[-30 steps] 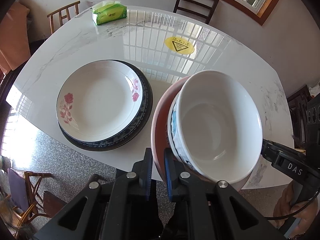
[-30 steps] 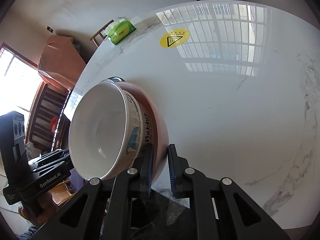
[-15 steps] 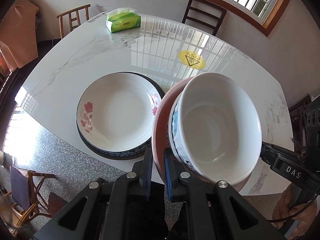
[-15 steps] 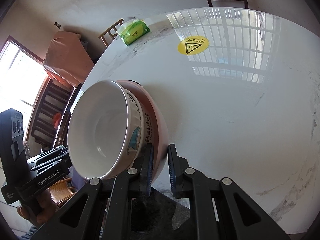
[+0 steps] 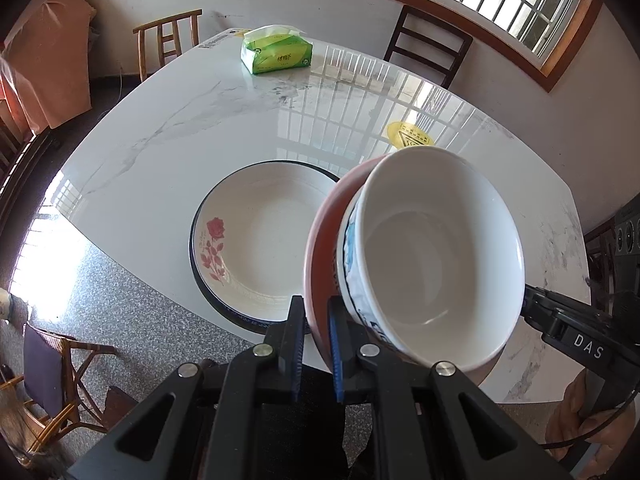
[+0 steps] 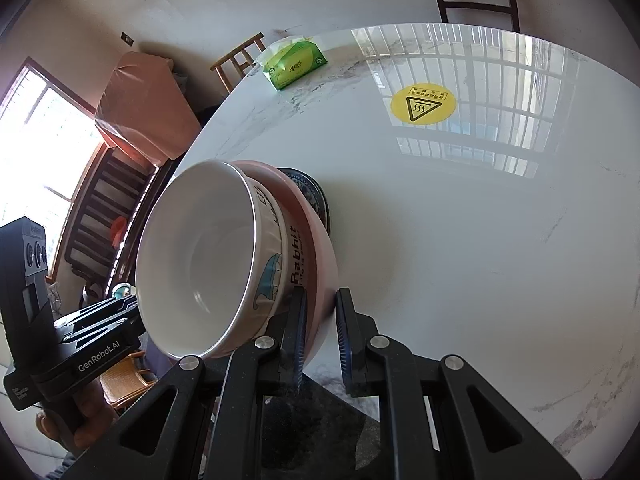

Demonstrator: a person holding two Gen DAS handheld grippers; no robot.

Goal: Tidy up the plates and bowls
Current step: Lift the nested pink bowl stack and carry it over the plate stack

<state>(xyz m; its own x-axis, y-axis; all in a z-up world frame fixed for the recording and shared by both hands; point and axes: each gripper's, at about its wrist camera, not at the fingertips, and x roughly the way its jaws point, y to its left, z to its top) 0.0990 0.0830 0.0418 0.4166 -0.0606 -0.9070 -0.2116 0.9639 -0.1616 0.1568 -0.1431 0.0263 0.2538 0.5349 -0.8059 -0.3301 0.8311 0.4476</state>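
Observation:
A white bowl (image 5: 432, 256) with blue print sits nested in a pink bowl (image 5: 320, 236). Both grippers hold the pair in the air by opposite sides of the pink rim. My left gripper (image 5: 316, 320) is shut on the pink bowl's rim. My right gripper (image 6: 322, 312) is shut on the pink bowl (image 6: 316, 240) too, with the white bowl (image 6: 200, 256) to its left. A white rose plate (image 5: 264, 236) lies stacked on a dark-rimmed plate (image 5: 240, 316) on the white marble table (image 5: 168, 136), left of the bowls. Only the dark plate's edge (image 6: 316, 192) shows in the right wrist view.
A green tissue pack (image 5: 276, 52) lies at the table's far edge. A yellow warning sticker (image 6: 423, 105) is on the tabletop. Chairs (image 5: 428, 48) stand around the table, and another chair (image 5: 52, 364) is below its near-left edge.
Both grippers have carried the nested bowls together; the view has pulled back and the plate stack now lies closer to the bowls. Both grips are unchanged.

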